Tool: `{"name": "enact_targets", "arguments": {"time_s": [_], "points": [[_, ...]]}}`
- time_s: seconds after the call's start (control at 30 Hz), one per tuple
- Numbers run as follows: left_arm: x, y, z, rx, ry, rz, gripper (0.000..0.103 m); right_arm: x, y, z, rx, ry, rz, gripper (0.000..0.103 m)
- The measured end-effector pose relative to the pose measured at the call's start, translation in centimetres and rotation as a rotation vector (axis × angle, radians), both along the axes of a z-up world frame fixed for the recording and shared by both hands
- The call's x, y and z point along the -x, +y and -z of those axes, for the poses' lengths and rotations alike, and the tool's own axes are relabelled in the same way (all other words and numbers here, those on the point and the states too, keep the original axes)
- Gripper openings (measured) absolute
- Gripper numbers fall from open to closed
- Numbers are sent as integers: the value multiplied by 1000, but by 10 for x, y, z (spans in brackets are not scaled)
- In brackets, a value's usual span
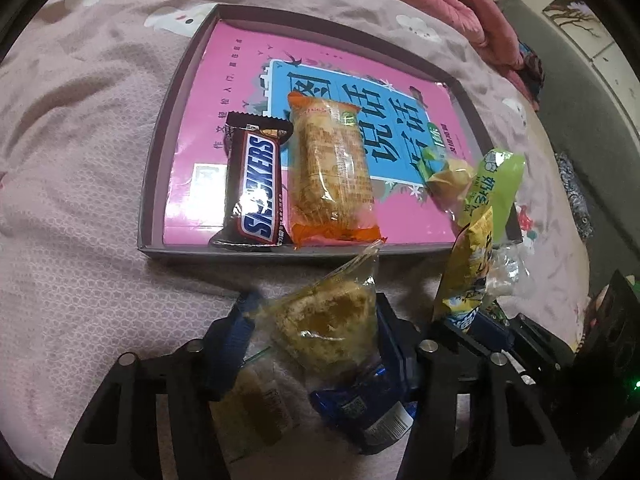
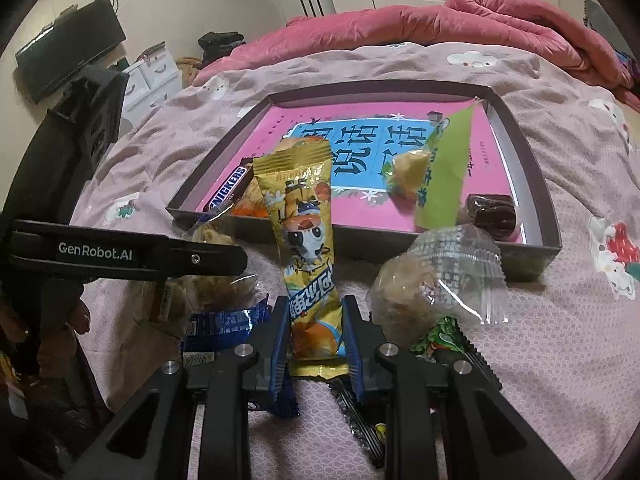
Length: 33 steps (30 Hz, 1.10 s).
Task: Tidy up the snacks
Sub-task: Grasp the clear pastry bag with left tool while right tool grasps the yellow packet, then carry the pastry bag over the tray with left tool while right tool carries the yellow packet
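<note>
Landmark: the tray [image 1: 154,184] on the bed [image 1: 80,160], w/ a pink book [image 1: 248,64] lining its floor.

Done so far, by the look of it: Snickers bar [image 1: 256,188] and orange-wrapped cake [image 1: 332,172] lie side by side inside the tray at its near-left; a dark brown snack [image 2: 492,210] sits at its near-right corner.

In hand: left tool [image 1: 316,332] clamped on a clear-bagged floss pastry [image 1: 332,320], just short of the tray's near wall. Right tool [image 2: 316,324] clamped on a yellow cartoon packet [image 2: 308,248], held upright, also short of the near wall.

Left: blue packet [image 2: 224,320], clear-wrapped cake [image 2: 436,276], green packet [image 2: 440,336] on the bed before the tray. A green pouch [image 2: 448,168] over the tray looks blurred; cannot tell if resting. Roughly 1/3 done, I'd judge.
</note>
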<state>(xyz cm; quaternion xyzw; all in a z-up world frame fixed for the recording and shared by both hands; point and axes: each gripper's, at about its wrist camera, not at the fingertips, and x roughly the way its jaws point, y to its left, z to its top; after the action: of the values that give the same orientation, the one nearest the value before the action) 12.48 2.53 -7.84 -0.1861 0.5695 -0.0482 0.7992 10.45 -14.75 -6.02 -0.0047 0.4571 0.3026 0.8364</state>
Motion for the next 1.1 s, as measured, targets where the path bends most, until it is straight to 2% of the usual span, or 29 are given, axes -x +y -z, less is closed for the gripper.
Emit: {"name": "enact_targets", "arguments": {"time_s": [0.27,0.4,0.67,1.1], "points": [[9,-5,-6,-9,-30,26,45,3,-7,-9,-42,-25,11,26],[15,-2,-14,-7,-46,18,45,4,-9,-14,-57,-39,15,26],[25,-10,-31,-50,-92,48,45,1,-16,-21,-84,-50,45,26],[29,-9,-61,-108,-178,34,45,3,-25,-41,-68,-141,92,26]]}}
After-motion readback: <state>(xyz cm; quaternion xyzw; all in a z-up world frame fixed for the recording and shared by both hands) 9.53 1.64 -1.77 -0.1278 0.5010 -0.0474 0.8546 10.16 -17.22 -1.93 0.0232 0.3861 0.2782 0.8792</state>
